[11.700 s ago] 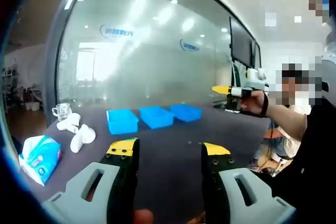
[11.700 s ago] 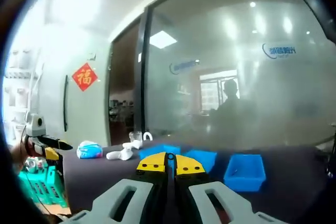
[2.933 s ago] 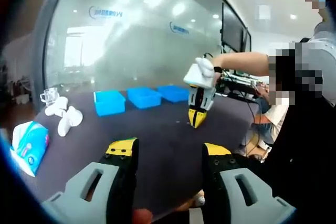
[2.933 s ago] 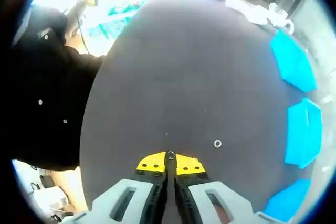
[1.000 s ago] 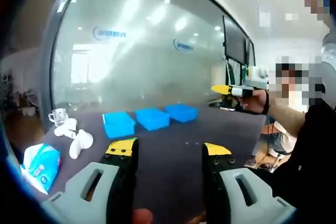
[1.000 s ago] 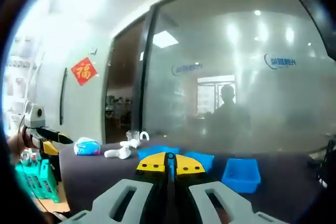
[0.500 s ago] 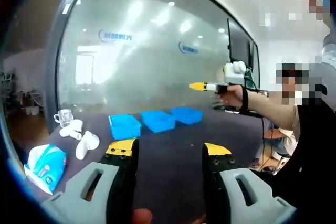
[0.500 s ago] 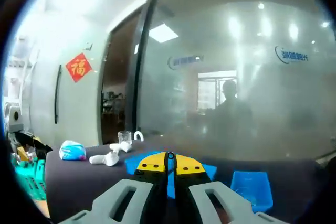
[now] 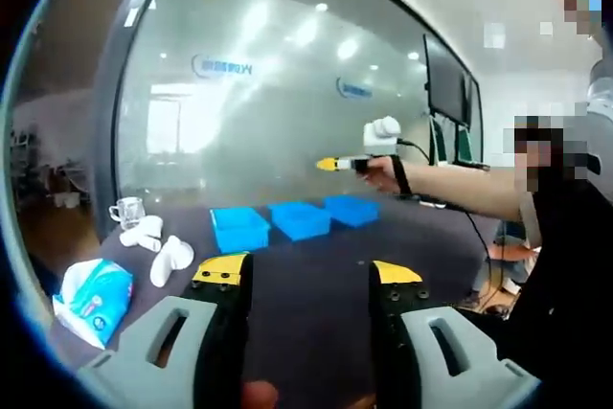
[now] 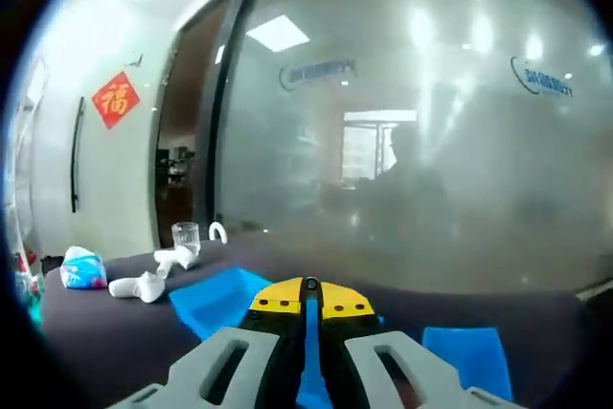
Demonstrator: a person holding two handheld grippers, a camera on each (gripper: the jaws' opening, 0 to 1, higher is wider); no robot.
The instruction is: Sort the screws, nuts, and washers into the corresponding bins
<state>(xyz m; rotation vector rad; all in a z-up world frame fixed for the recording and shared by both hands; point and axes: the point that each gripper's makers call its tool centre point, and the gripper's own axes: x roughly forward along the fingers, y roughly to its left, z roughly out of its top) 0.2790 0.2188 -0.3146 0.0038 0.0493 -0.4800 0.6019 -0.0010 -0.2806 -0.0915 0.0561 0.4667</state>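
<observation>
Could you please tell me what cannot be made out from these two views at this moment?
- Contents of the three blue bins: in the left gripper view their walls hide the insides.
- Whether the right gripper holds a small part: in the right gripper view its jaws are shut together, and anything between them is too small to see.
- The middle bin: in the right gripper view the jaws cover most of it.
- Loose screws, nuts and washers on the table: too small or blurred.

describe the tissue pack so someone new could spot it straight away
Start at the dark table before the frosted glass wall, and go to the end away from the three blue bins. The tissue pack lies nearest that edge: soft, blue-and-white, unlike the plain white objects beside it.
</observation>
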